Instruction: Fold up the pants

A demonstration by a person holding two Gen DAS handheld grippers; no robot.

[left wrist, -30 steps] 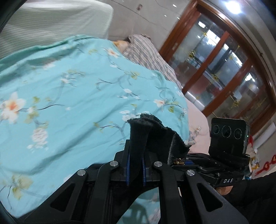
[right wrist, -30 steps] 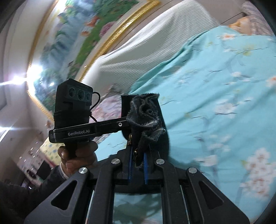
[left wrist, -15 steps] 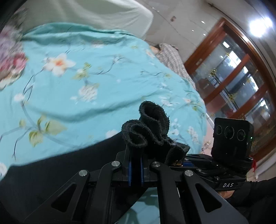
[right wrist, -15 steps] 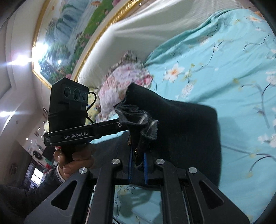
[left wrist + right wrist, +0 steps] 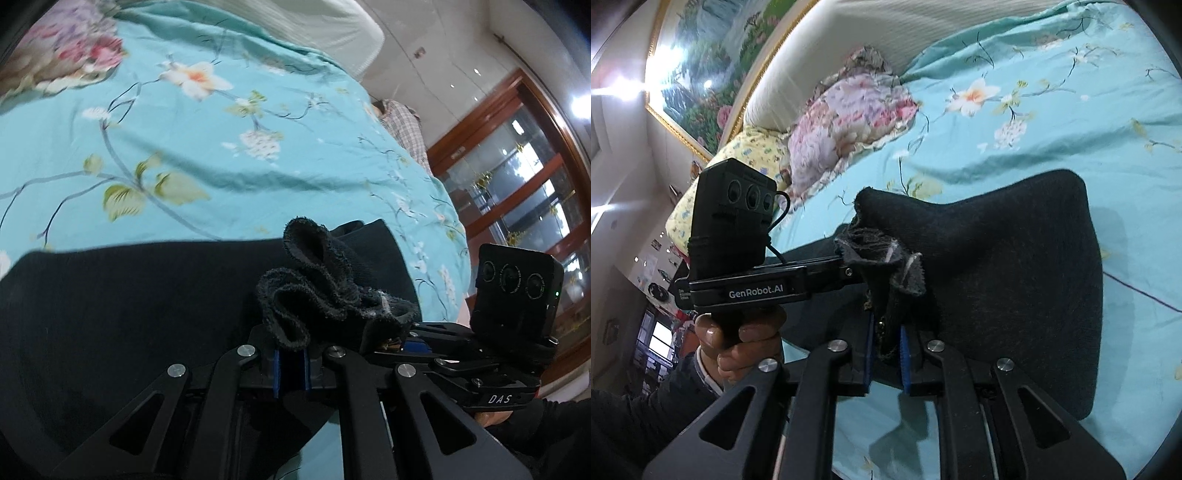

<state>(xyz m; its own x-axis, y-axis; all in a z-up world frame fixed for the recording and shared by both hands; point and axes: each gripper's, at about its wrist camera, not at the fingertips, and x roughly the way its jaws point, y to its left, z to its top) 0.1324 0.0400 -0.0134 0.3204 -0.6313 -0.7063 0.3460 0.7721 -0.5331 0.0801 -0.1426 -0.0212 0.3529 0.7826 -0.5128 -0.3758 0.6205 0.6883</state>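
Observation:
The black pants (image 5: 122, 295) lie across the turquoise flowered bedsheet (image 5: 221, 147). They also show in the right wrist view (image 5: 1015, 277). My left gripper (image 5: 291, 365) is shut on a bunched frayed edge of the pants (image 5: 314, 295). My right gripper (image 5: 886, 350) is shut on another bunched edge (image 5: 882, 258). The two grippers are close side by side, each seen in the other's view: the right one (image 5: 517, 288), the left one (image 5: 735, 221). Both hold their edges low over the spread fabric.
A flowered pink pillow (image 5: 846, 118) and a yellow pillow (image 5: 738, 158) lie at the head of the bed, by a white headboard (image 5: 886, 33). A striped garment (image 5: 406, 125) lies at the far side. Wooden glass doors (image 5: 524, 177) stand beyond the bed.
Both grippers have come down and forward with the pants' edges. The black fabric now spreads over the sheet below them, where a second ago only sheet showed.

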